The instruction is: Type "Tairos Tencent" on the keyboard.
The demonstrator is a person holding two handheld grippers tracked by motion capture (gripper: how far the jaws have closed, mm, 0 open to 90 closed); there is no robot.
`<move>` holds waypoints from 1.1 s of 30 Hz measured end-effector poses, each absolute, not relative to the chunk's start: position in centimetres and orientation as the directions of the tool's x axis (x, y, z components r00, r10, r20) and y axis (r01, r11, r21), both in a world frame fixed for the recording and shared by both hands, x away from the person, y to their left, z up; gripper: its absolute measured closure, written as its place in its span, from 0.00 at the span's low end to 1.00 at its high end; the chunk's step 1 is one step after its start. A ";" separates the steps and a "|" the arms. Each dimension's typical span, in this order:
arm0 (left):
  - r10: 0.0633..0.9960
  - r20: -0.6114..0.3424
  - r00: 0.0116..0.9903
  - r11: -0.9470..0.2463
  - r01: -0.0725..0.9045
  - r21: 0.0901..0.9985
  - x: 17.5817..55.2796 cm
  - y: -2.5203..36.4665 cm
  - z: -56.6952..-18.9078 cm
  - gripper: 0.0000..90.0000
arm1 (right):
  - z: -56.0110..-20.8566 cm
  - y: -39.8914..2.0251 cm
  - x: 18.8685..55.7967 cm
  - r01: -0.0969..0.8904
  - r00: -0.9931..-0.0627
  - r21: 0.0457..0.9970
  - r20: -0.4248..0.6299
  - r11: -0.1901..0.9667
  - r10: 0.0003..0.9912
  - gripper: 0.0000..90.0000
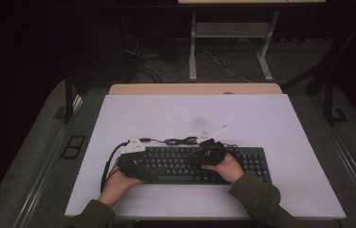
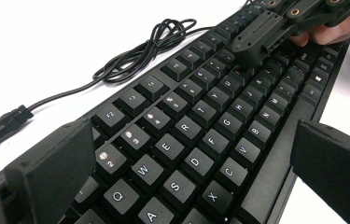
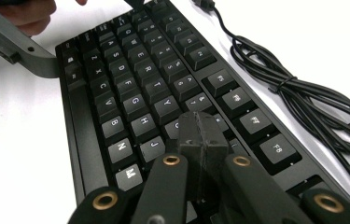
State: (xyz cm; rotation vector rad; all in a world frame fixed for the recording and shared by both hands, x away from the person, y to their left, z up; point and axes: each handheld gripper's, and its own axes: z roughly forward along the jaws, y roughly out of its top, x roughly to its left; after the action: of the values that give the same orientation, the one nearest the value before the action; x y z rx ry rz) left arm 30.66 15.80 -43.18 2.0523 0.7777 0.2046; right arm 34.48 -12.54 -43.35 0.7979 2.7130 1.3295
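Note:
A black keyboard [image 1: 185,164] [image 2: 196,135] [image 3: 135,93] lies across the near half of the white table [image 1: 194,114]. My left gripper [image 1: 129,164] [image 2: 196,158] spans the keyboard's left end with its jaws wide, one pad against the far edge and one against the near edge. In the right gripper view one of its jaws [image 3: 28,51] touches the front corner. My right gripper [image 1: 209,153] [image 3: 198,126] [image 2: 252,51] is shut with nothing between the jaws. Its tip rests on the keys near the middle of the board, around the U and I keys.
The keyboard's black cable [image 1: 180,140] [image 2: 140,51] [image 3: 303,98] lies bundled on the table just behind the board, with its plug [image 2: 4,123] at the left. A table leg frame [image 1: 228,42] and floor cables stand beyond the far edge.

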 end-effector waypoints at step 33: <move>0.594 -0.140 0.793 -0.399 0.441 0.804 30.6 15.8 -43.2 0.00 | -43.6 -12.4 34.4 0.443 -0.866 0.727 0.197 0.525 0.459 0.99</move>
State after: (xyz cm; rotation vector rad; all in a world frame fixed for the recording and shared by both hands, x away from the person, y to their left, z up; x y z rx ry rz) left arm 30.63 15.77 -43.20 2.0554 0.7677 0.2091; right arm 34.42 -12.37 -43.57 0.8068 2.7271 1.2909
